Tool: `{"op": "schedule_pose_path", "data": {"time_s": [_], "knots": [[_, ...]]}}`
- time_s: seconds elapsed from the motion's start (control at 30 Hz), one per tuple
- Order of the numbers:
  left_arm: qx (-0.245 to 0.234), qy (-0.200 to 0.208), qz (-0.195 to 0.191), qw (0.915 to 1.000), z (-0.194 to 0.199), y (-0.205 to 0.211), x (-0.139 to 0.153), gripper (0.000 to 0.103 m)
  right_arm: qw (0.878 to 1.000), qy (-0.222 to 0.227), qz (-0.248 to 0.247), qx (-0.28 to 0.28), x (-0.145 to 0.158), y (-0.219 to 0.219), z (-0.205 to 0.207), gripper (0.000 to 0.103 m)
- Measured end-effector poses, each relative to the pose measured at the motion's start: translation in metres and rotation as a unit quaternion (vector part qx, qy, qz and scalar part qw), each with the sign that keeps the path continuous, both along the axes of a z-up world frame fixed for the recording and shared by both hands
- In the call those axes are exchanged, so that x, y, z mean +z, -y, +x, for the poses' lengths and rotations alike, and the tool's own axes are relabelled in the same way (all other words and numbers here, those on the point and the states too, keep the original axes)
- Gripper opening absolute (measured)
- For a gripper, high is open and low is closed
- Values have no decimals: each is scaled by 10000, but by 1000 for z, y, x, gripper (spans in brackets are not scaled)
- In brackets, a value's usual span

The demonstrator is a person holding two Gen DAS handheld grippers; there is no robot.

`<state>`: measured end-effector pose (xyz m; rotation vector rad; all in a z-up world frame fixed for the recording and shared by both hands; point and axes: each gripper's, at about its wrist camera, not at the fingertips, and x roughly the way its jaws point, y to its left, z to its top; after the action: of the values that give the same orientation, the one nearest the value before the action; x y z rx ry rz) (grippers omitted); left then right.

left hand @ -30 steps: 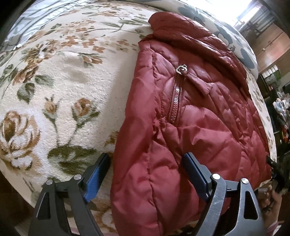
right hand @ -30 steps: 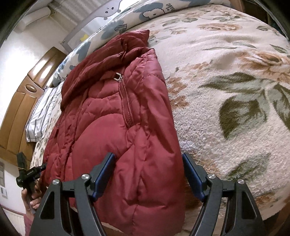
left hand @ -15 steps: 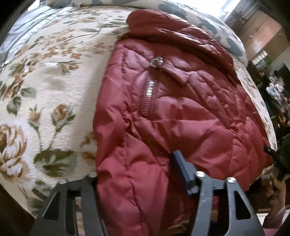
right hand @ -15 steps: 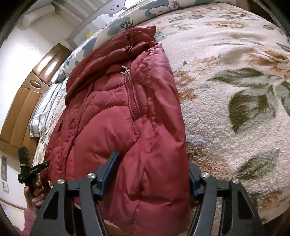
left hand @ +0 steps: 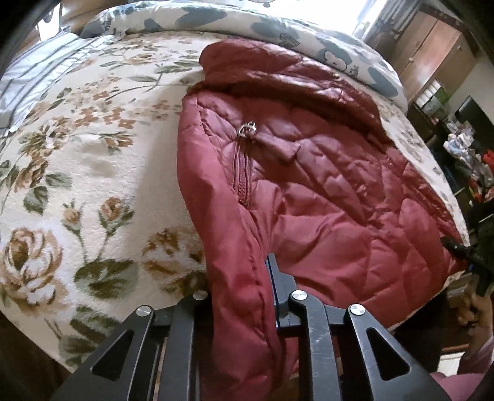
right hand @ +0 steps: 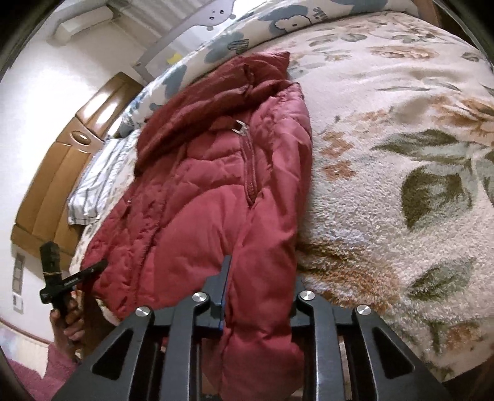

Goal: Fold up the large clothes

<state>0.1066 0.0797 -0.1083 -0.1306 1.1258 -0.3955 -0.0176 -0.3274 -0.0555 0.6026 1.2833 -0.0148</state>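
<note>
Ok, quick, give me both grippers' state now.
Left gripper: shut on the jacket's near edge.
Right gripper: shut on the jacket's near edge.

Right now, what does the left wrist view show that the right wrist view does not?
Only the left wrist view shows the wooden wardrobe and cluttered shelves. Only the right wrist view shows the wooden headboard and the wall air conditioner. Both show the red jacket on the floral blanket, with a claw shut on its near edge: left claw, right claw.

Right claw (right hand: 257,296) clamps red jacket (right hand: 197,197) hem — floral blanket (right hand: 401,185) beneath
</note>
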Motion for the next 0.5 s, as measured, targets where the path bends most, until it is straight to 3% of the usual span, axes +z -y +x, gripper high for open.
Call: {"op": "schedule_pose_path", "data": {"time_s": [0.27,0.5], "knots": [[-24,416,-355,9985,-14,-13,47,15,9978,515,395,-94,26,5,10,22],[129,835,-515,9951,-4,-23,77,15,9936,1062,363,-113,48,9,32,21]]}}
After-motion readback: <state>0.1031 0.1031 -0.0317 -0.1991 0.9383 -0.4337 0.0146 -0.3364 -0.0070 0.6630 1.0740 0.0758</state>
